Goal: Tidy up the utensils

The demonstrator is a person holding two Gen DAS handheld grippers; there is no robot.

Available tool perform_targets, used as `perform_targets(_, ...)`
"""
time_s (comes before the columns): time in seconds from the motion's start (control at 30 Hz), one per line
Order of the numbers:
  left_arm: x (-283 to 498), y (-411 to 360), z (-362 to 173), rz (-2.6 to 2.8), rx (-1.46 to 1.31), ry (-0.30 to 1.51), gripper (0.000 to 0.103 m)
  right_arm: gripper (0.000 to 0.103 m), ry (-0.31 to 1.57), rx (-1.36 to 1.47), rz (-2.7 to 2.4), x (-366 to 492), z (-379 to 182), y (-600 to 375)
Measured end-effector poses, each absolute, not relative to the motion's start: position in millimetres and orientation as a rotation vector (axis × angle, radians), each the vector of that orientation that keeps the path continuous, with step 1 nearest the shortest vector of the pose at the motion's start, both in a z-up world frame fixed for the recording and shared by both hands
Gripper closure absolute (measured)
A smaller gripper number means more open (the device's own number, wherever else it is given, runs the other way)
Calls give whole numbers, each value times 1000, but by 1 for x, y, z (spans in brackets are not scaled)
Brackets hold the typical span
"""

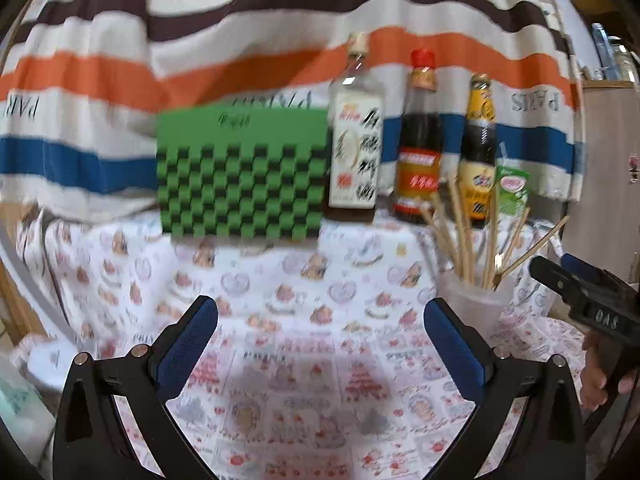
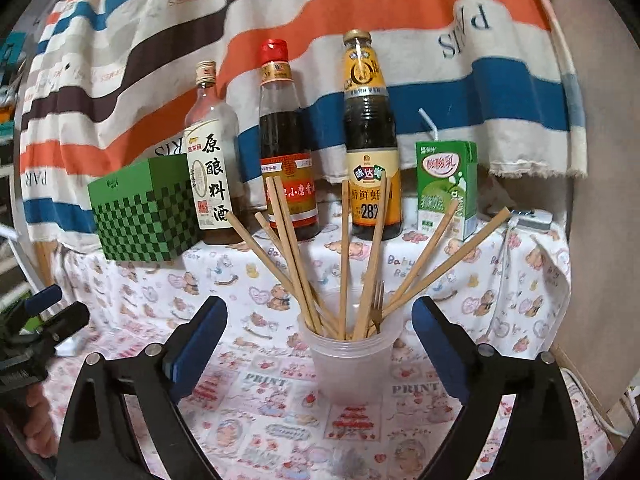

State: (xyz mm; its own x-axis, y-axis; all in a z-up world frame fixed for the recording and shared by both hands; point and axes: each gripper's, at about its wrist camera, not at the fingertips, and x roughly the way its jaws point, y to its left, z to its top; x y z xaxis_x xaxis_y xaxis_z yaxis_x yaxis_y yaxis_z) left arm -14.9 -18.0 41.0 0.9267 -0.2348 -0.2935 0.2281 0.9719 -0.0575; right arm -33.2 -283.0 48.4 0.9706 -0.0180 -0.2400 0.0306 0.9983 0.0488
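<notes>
Chopsticks [image 2: 348,256], pale wooden sticks fanned out in all directions, stood in a clear plastic cup [image 2: 352,360] on the worktop [image 2: 248,400], which was covered with a pink-and-white printed cloth. A small dark metal fork [image 2: 377,304] stood among them. The right gripper [image 2: 320,344] was spread wide with the cup squarely between its blue pads, touching nothing; the left gripper [image 1: 320,344] was equally wide and empty over bare cloth, with the cup off to its right.

Judging by this, everything visible was already in the cup, so any remaining step would be tidying or a withdrawal. A careful hand would keep the pads clear of the splayed sticks, since the light cup looked easy to tip, and would steady it low on its wall if the sticks needed gathering.

The left view was blurred, so labels there could not be read. Whether other utensils lay on the worktop outside both views could not be told. The cup's bottom and the fork's handle were hidden by the sticks and the cloudy plastic.
</notes>
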Motion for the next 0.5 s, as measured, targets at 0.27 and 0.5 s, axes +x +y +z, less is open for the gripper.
perform_targets(0.27,1,-19,17,-202,-8,337,1,8,289,51,-59,-22,24,-288)
perform_targets(0.5,3,-21,10,-189,4,326,1,8,296,27,-94,-20,18,-284)
